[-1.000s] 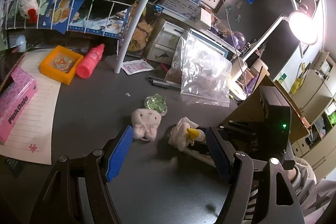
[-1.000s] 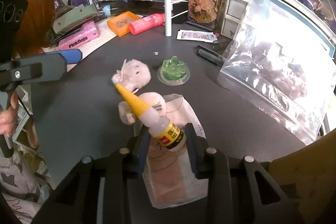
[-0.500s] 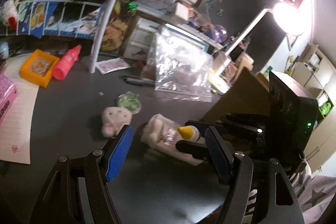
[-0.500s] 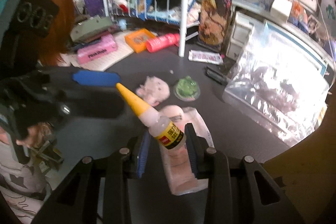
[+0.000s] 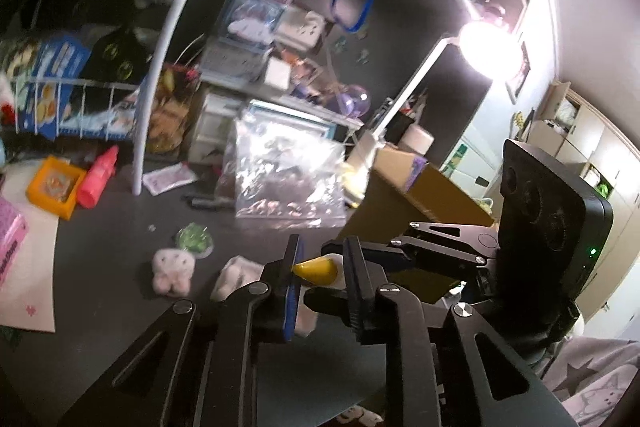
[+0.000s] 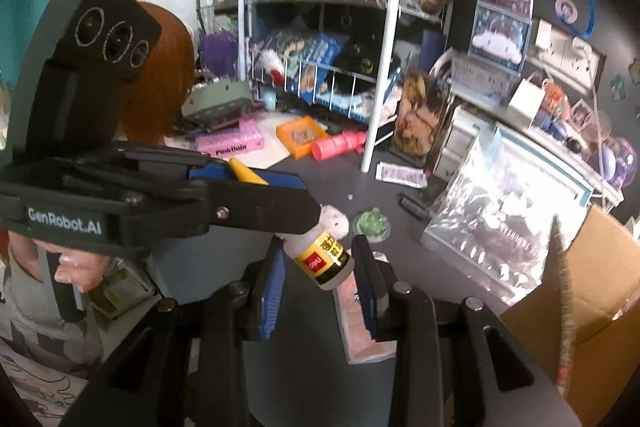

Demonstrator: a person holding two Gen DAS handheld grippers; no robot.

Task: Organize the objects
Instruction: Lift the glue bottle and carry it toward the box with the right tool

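A small clear glue bottle [image 6: 322,257] with a yellow-and-black label hangs above the dark desk [image 6: 312,367], gripped at its body by my right gripper [image 6: 318,246], which is shut on it. Its yellow cone cap [image 5: 316,269] points to the left. My left gripper [image 5: 322,255] is closing its jaws on that cap, and the blue pads [image 5: 291,291] press it from both sides. In the right wrist view the cap [image 6: 245,171] shows pinched between the left gripper's pads. A person's hand [image 6: 68,267] holds the left gripper.
Below on the desk lie a pink plush [image 5: 172,269], a green trinket [image 5: 194,237] and a clear packet of pink items [image 6: 360,323]. A large zip bag [image 6: 500,219] and a cardboard box [image 6: 580,291] stand to the right. A white wire rack [image 6: 384,67], orange tray [image 5: 54,185] and pink bottle [image 5: 100,177] are behind.
Both grippers have risen from the desk with the glue bottle. The left gripper's jaws, wide apart earlier, have come together on the yellow cap.
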